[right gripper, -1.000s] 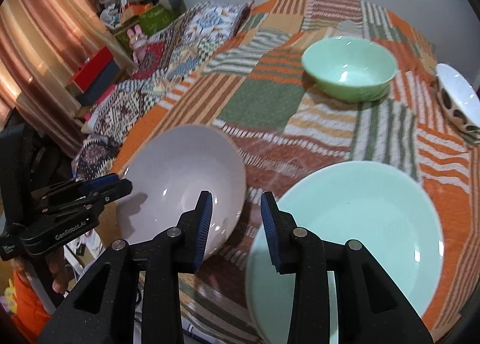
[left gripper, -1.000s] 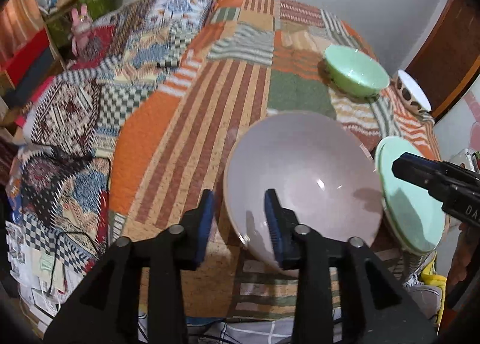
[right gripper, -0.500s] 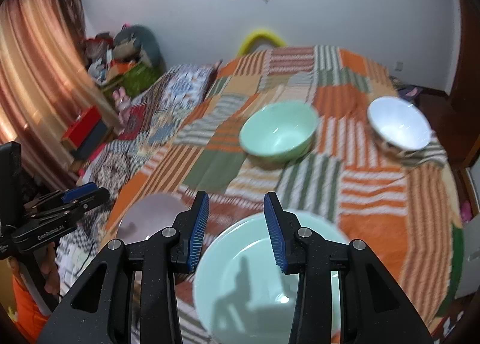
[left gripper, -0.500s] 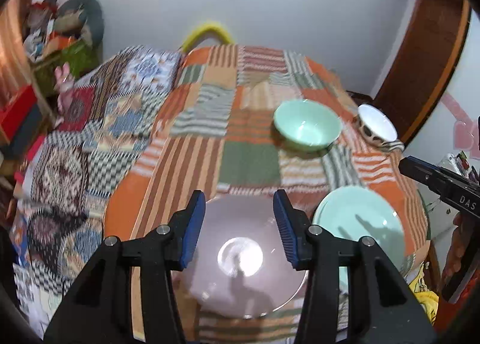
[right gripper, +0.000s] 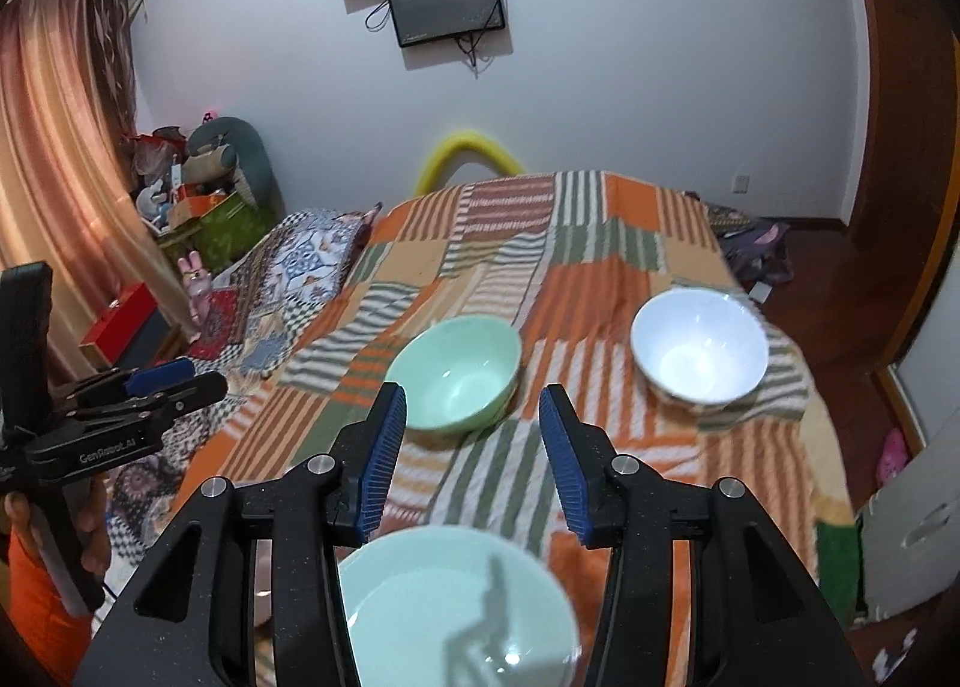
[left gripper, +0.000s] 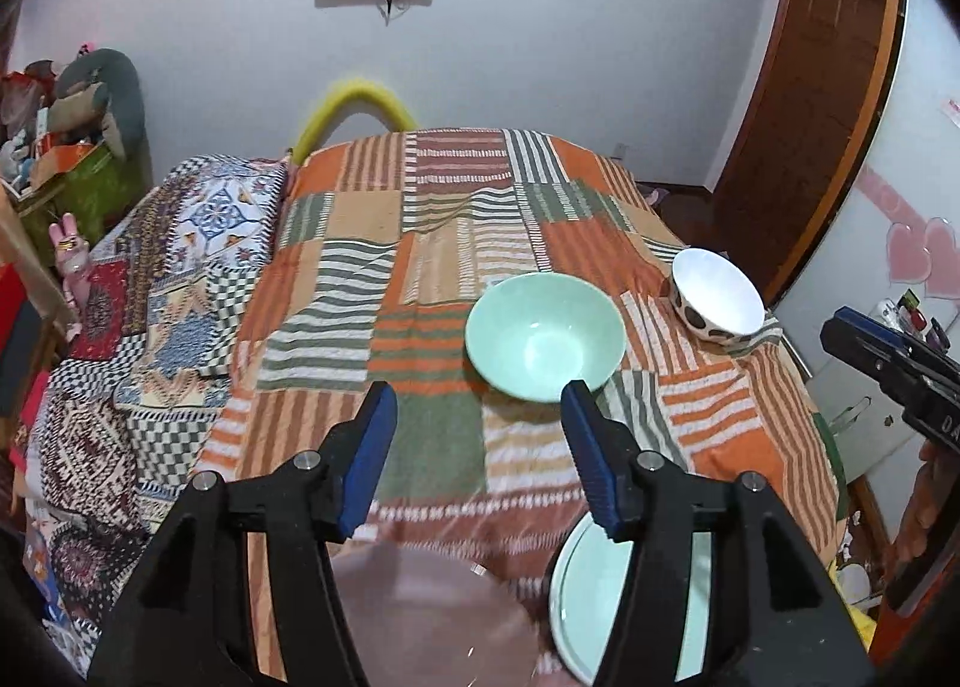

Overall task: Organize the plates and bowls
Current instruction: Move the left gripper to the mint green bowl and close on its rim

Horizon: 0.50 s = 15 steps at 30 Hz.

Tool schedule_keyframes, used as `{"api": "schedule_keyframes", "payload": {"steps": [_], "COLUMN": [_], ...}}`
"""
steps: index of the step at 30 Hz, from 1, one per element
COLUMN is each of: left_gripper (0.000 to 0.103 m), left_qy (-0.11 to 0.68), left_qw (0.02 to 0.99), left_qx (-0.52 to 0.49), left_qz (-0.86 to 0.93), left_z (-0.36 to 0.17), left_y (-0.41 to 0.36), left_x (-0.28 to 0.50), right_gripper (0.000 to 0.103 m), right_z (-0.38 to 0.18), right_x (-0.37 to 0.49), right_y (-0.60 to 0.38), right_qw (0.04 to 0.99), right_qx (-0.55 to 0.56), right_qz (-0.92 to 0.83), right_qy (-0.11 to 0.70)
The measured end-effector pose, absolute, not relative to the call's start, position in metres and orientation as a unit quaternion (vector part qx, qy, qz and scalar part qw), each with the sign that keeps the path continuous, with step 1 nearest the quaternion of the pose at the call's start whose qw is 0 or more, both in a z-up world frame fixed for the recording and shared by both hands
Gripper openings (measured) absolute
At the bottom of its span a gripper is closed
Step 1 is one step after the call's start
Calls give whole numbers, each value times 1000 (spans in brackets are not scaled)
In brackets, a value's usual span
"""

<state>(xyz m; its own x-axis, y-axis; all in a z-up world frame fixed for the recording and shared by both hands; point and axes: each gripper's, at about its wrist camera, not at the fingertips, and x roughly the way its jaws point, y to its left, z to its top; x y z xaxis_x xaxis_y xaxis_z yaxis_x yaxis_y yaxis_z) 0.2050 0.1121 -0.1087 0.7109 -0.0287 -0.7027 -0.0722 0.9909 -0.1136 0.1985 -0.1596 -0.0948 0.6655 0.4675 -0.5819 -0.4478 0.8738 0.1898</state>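
Note:
A large pale pink bowl (left gripper: 420,615) and a mint green plate (left gripper: 570,597) lie side by side at the near edge of the patchwork cloth (left gripper: 420,267). Farther back stand a mint green bowl (left gripper: 545,345) and a white bowl with dark spots (left gripper: 717,297). My left gripper (left gripper: 477,390) hovers above the pink bowl, its jaws opening with nothing between them. My right gripper (right gripper: 473,392) hangs over the green plate (right gripper: 456,609), its jaws also opening and empty. The green bowl (right gripper: 456,381) and white bowl (right gripper: 699,354) lie ahead of it.
A second patterned quilt (left gripper: 180,267) covers the left side. Boxes and a plush toy (left gripper: 90,105) are stacked in the left corner by a curtain (right gripper: 48,147). A yellow curved tube (left gripper: 354,105) stands behind the cloth. A wooden door (left gripper: 828,87) is at the right.
Both grippers have lifted and drawn back from the pink bowl and the green plate. Their jaws have widened. The two far bowls and the back wall have come into view.

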Motion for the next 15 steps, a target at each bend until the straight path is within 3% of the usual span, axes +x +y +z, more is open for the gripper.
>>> {"api": "schedule_keyframes", "payload": {"steps": [4,15], "left_gripper": [58,59], "left_qy": [387,436], "left_qw": [920,896], "left_qx": [-58,-73], "left_qz": [20,31], "left_z": [-115,-162], "left_y": [108,117], "left_x": [236,312], "right_gripper": [53,53], "right_z": [-97,-133], "right_x": [218,275], "right_y": [-160,-152], "right_qw": [915,896], "right_qx": [16,29], "right_qz": [243,245], "right_qy": [322,370]}}
